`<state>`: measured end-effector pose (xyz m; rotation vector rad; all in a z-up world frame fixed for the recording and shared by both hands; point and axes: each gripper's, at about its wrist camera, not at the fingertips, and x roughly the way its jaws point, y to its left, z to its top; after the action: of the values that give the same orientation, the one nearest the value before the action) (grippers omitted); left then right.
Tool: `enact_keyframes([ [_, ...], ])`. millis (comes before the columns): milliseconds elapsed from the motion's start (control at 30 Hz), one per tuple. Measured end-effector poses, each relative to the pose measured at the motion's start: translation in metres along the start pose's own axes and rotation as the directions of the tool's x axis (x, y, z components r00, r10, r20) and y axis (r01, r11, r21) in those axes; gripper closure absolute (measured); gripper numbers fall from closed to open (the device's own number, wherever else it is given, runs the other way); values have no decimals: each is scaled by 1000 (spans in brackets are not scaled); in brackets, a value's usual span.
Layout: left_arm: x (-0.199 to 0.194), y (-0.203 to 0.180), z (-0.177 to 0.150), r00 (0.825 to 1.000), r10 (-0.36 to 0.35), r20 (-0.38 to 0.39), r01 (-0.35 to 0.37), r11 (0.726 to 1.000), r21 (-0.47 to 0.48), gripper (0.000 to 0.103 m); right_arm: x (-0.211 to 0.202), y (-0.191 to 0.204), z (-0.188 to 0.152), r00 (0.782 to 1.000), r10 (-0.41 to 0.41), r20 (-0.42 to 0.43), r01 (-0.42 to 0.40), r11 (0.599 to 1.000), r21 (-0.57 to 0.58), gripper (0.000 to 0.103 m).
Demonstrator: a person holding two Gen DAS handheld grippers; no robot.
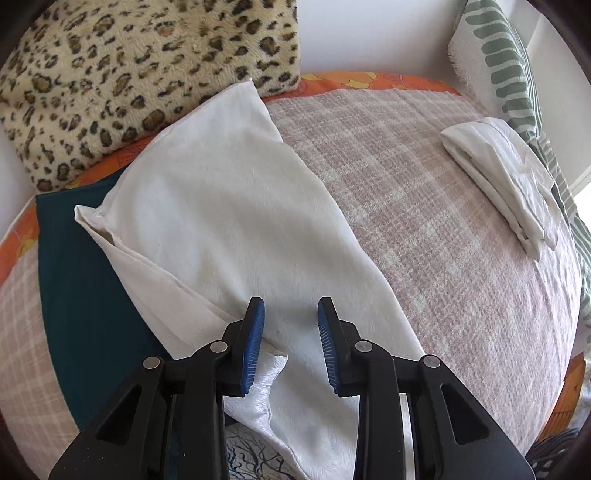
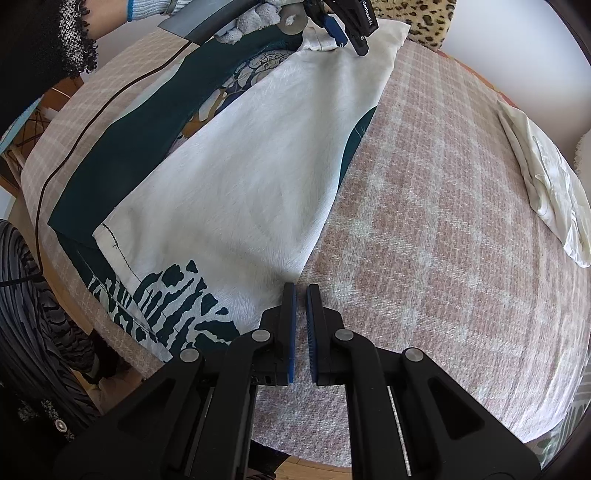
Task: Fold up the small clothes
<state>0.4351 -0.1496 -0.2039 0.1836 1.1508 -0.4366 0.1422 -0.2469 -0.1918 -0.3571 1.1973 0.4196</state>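
A white cloth [image 1: 221,203] [image 2: 240,177] lies spread in a long slant across the pink checked blanket [image 2: 443,240]. It covers a dark teal fabric [image 1: 85,277] [image 2: 122,155] with a black and white print [image 2: 173,306]. My right gripper [image 2: 301,290] is shut on the cloth's near corner, and creases fan out from that spot. My left gripper [image 1: 290,306] [image 2: 347,33] hovers at the cloth's far end. Its blue pads stand apart over flat fabric, with a rumpled edge under the left finger.
A folded white cloth [image 1: 506,177] [image 2: 550,192] rests at the right side of the blanket. A leopard pillow [image 1: 129,74] and a green striped pillow [image 1: 506,55] line the back. A black cable [image 2: 74,140] and a person's dark sleeve [image 2: 44,37] are at the left.
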Motion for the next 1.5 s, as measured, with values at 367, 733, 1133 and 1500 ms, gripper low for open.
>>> enact_keyframes([
  [367, -67, 83, -61, 985, 167, 45, -161, 979, -126, 75, -1, 5, -3, 1000, -12, 4, 12, 1000, 3, 96],
  [733, -157, 86, -163, 980, 24, 198, 32, 962, -272, 75, -6, -31, -14, 983, 179, 38, -183, 965, 189, 96],
  [1133, -150, 65, -322, 964, -224, 143, 265, 862, -432, 63, -7, -41, -42, 907, 412, 91, -414, 826, 383, 78],
  [1500, -138, 40, -334, 937, -322, 132, 346, 822, -452, 61, -14, -7, -41, 937, 340, 87, -349, 879, 325, 72],
])
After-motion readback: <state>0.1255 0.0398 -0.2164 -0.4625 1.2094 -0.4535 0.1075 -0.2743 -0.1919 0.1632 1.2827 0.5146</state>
